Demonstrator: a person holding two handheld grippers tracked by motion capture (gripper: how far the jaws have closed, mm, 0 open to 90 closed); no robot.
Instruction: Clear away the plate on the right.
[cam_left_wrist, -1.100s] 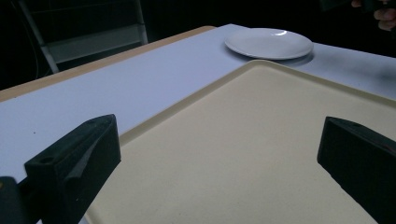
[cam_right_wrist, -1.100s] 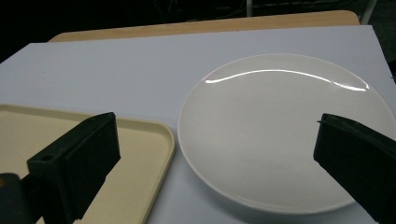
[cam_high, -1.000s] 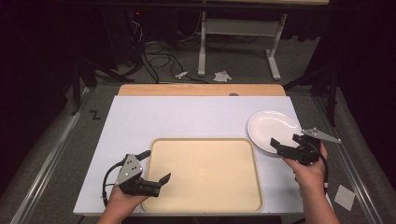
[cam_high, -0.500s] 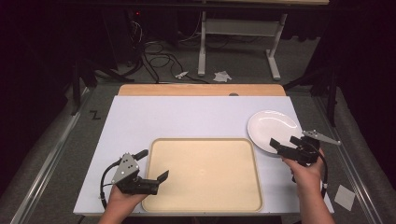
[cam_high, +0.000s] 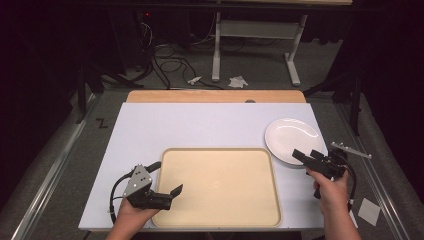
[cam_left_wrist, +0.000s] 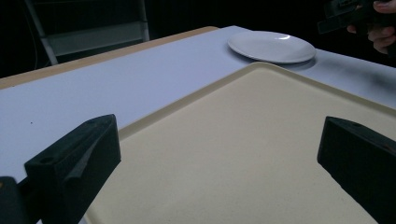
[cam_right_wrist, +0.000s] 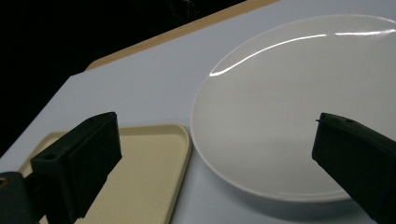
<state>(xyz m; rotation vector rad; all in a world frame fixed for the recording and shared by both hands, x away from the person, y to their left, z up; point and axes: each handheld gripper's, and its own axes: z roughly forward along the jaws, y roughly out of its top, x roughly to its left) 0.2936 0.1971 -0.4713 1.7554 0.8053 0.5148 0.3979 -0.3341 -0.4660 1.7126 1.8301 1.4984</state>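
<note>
On the white table (cam_high: 200, 125) are seen 1 beige tray (cam_high: 217, 185) and 1 white plate (cam_high: 292, 140), just beside each other. 2 grippers are held: the left gripper (cam_high: 169, 191) at the tray's near-left rim, the right gripper (cam_high: 306, 155) at the plate's near edge. Both are spread, gripping nothing.

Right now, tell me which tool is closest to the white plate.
The right tool, open at the plate's near edge; the left tool sits over the tray's left edge.
</note>
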